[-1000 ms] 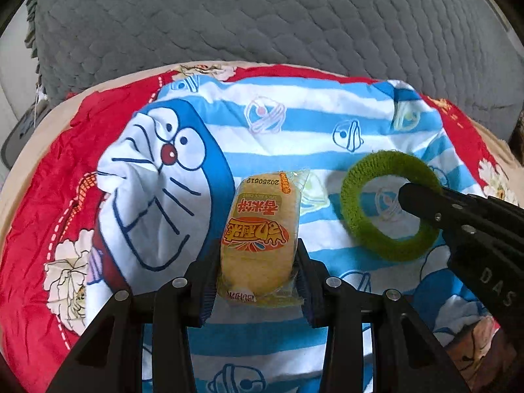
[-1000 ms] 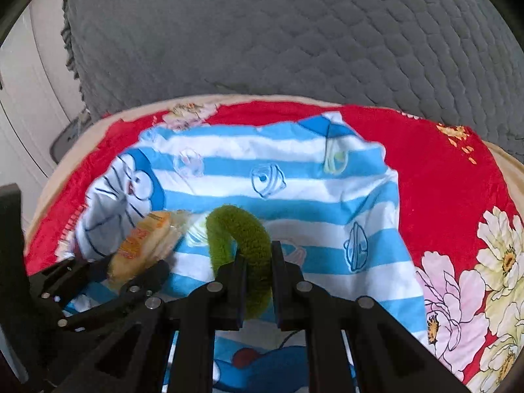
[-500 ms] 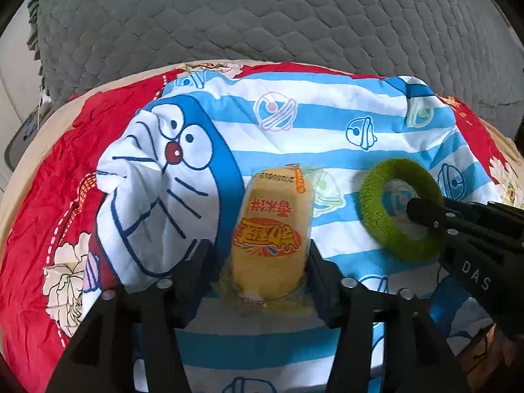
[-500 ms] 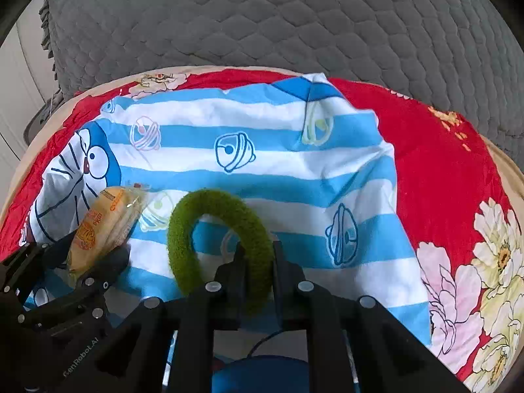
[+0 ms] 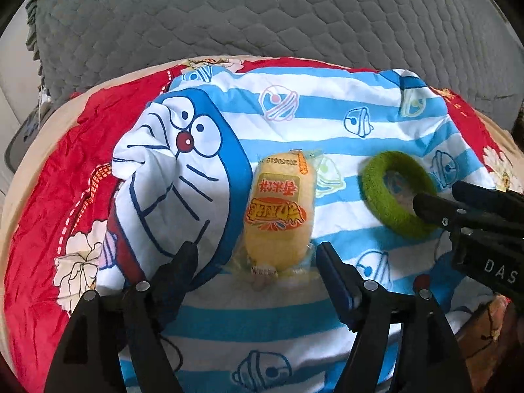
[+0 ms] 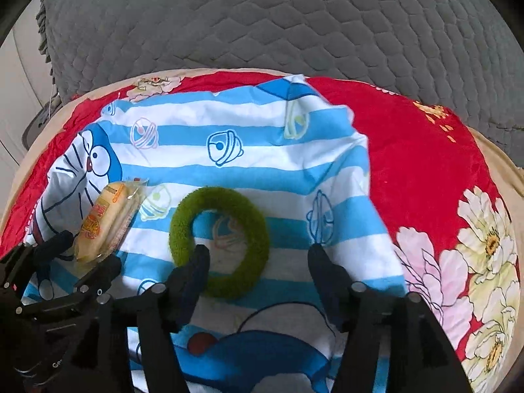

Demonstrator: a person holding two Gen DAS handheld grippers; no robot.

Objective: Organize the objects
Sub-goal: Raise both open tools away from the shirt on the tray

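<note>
One snack pack (image 5: 278, 216) lies flat on the striped cartoon cloth (image 5: 327, 124): a see-through wrapper around a pale yellow cake, with an orange and red label and a printed date near its far end. One green ring (image 6: 219, 242), fuzzy and round, lies flat on the same cloth just to the right of the pack, apart from it, with the cloth's print showing through its hole. The left gripper (image 5: 255, 258) has just been opening; its jaws now stand apart on either side of the pack's near end, and the pads do not press on the wrapper. The right gripper (image 6: 257, 258) has also just been opening; its left finger (image 6: 193, 271) lies over the ring's near left rim, the right finger stands clear on the cloth, and nothing is clamped. So there are two objects and two grippers, all on one cloth. The cloth covers the middle of a red flowered blanket (image 6: 425, 170), whose red border shows to the left and right. Behind it rises a grey quilted cover (image 5: 262, 16). Bare striped cloth stretches beyond both objects toward the far edge, and more lies between the ring and the cloth's right edge.
</note>
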